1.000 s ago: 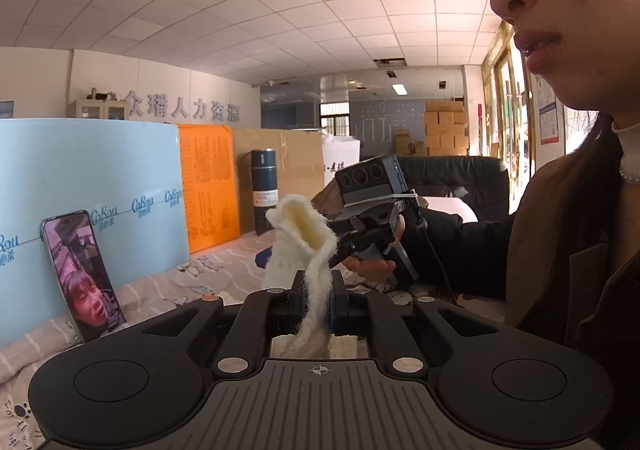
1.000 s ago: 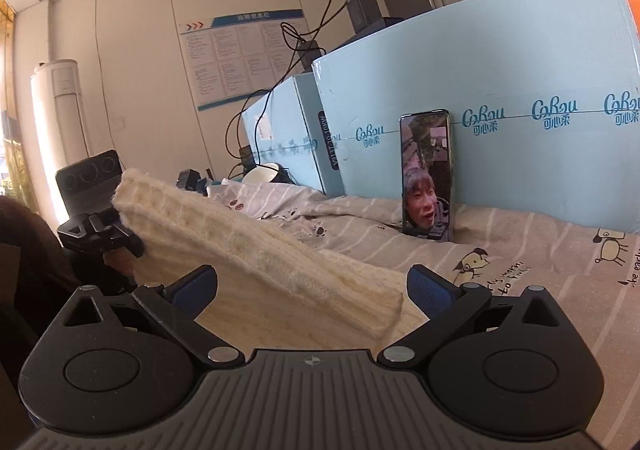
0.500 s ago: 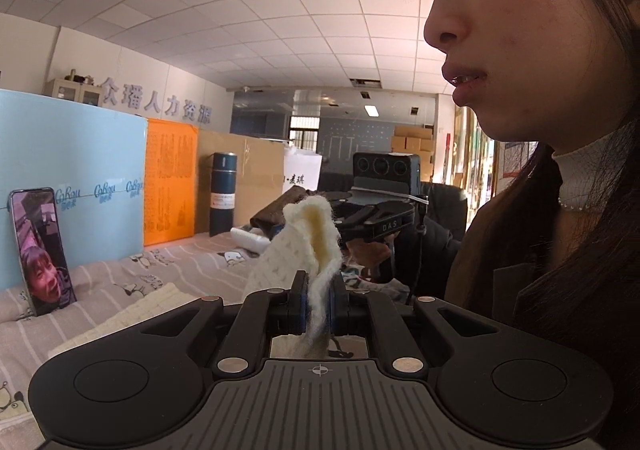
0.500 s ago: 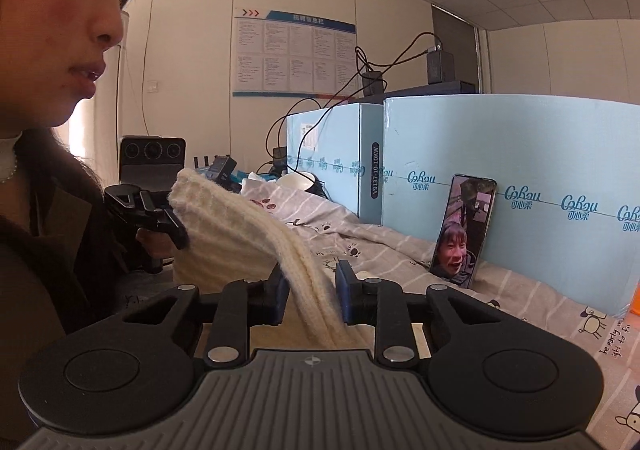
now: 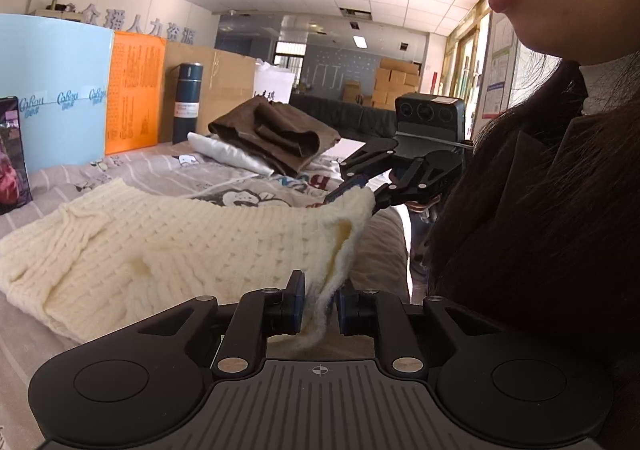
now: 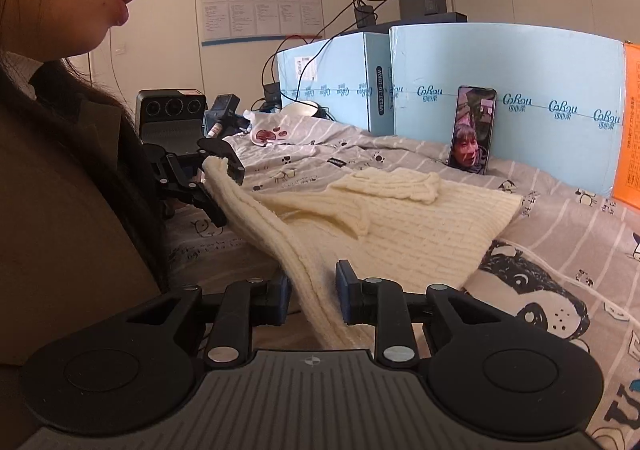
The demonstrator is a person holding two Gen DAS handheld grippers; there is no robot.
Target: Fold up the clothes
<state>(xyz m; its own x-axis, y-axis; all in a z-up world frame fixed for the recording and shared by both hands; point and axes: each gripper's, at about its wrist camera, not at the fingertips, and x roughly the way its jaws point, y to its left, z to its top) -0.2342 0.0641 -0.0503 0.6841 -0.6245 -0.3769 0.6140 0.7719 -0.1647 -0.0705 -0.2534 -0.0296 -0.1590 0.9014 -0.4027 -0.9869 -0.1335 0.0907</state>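
Quick note on where we'd got to with the cream knit sweater [image 6: 420, 217]. Most of it lay flat on the striped cartoon bedsheet [image 6: 560, 250], and only the near edge was lifted off it.

That edge was strung between the two tools. The left gripper [image 5: 320, 306] was clamped on one corner and the right gripper [image 6: 310, 290] on the other. In each wrist view the cloth ran between the pads, and across the way you could see the other tool holding its corner up. We read both as gripping, since the edge hung taut off the bed.

What mattered for the fold was that the sweater's body ran away from the held edge toward the far side, where a phone [image 6: 472, 129] leaned on a pale blue board [image 6: 520, 61]. So the long axis went near to far and the gripped edge lay across it. Neither hand was closer, because both were already on the cloth. Our guess was that the edge should travel forward over the body.

Hard to make out:
- **Pads:** the thick knit covered the contact faces, so we couldn't tell how deep the bite was.
- **Sleeve:** one looked folded on top, and the other we couldn't find.
- **Far end:** too bunched to read.

A brown garment [image 5: 276, 133] sat in a heap far right, well apart.
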